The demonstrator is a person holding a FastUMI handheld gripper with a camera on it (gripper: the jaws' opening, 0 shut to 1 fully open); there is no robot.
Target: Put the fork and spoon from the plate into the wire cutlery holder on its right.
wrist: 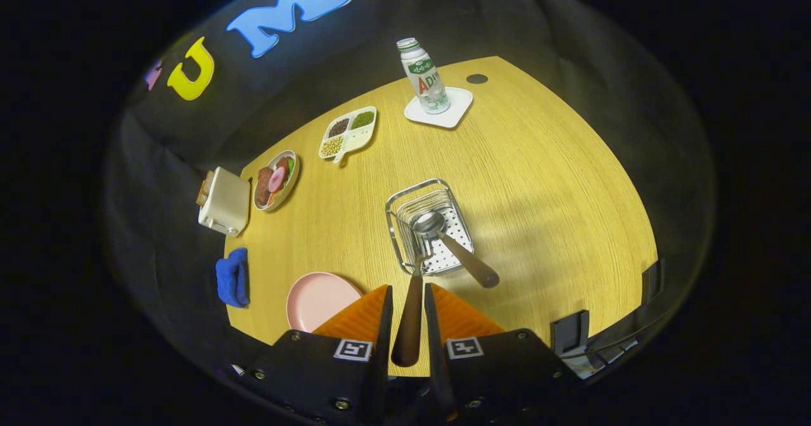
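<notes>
My hand-held gripper (408, 299) sits at the bottom centre of the frame, fingers nearly closed with only a narrow gap. The brown handle of the fork (408, 321) runs up through that gap; both fingers press on it. Its metal head reaches into the near end of the wire cutlery holder (399, 213), which stands mid-frame just ahead of the fingers on the wooden tabletop (545, 179). I cannot make out the tines against the wires.

The spoon (447, 239) already lies in the holder: bowl inside, over the perforated base, handle leaning out over the near right rim towards lower right.

The pink plate (317, 299) lies bare at lower left, just beside my left finger, left of the holder.

Further back: a bottle (423, 76) upright on a white coaster (453, 114) at upper centre; a divided tray of beans (348, 133) left of it; a dish of food (276, 180) and a cream toaster (223, 201) at mid-left; a blue cloth (232, 277) at the table's left edge, above the plate.
</notes>
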